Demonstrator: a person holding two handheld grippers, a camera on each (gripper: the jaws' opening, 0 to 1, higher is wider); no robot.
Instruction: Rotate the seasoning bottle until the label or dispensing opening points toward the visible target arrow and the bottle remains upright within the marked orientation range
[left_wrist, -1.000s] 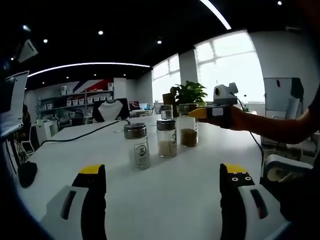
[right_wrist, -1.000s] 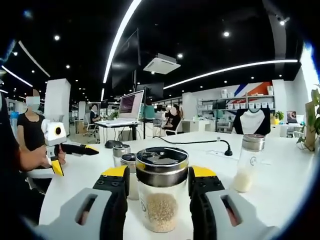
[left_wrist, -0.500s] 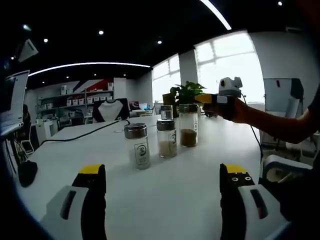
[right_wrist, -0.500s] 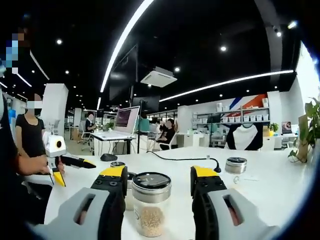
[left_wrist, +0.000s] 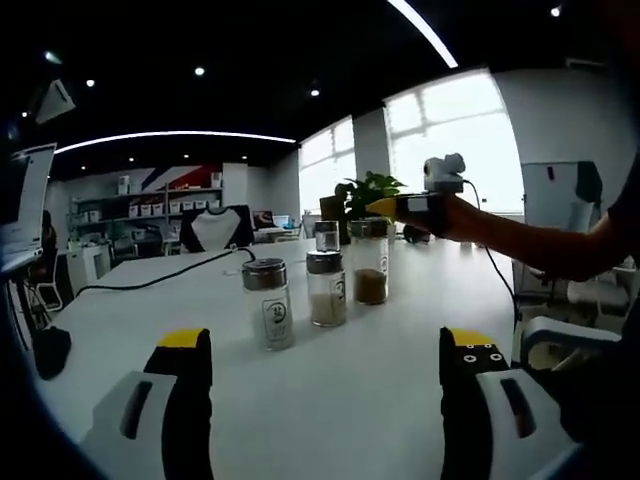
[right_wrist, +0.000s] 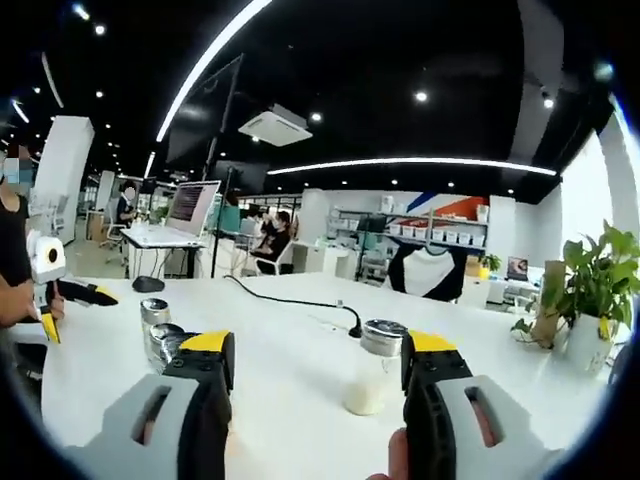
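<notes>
Here we see a broad white table carrying everything, and we go down from it by size. A green leafy plant stands at the far edge of the table in the left gripper view; in the right gripper view it sits in a white pot at the right side. A black cable runs across the tabletop.

Our left gripper hangs over bare table with its yellow-tipped grey jaws spread wide and nothing between them. Our right gripper also has its jaws wide apart and grips nothing; in the left gripper view it is raised above and behind the jars, held by a hand.

Four clear glass seasoning bottles with metal lids stand upright in a loose row. The nearest, the labelled bottle with pale contents, is just beside the bottle of light grains, then the bottle of brown seasoning, with a smaller bottle behind. In the right gripper view, a bottle with white contents stands beyond the jaws, close to the right one. We cannot make out any arrow marking.
</notes>
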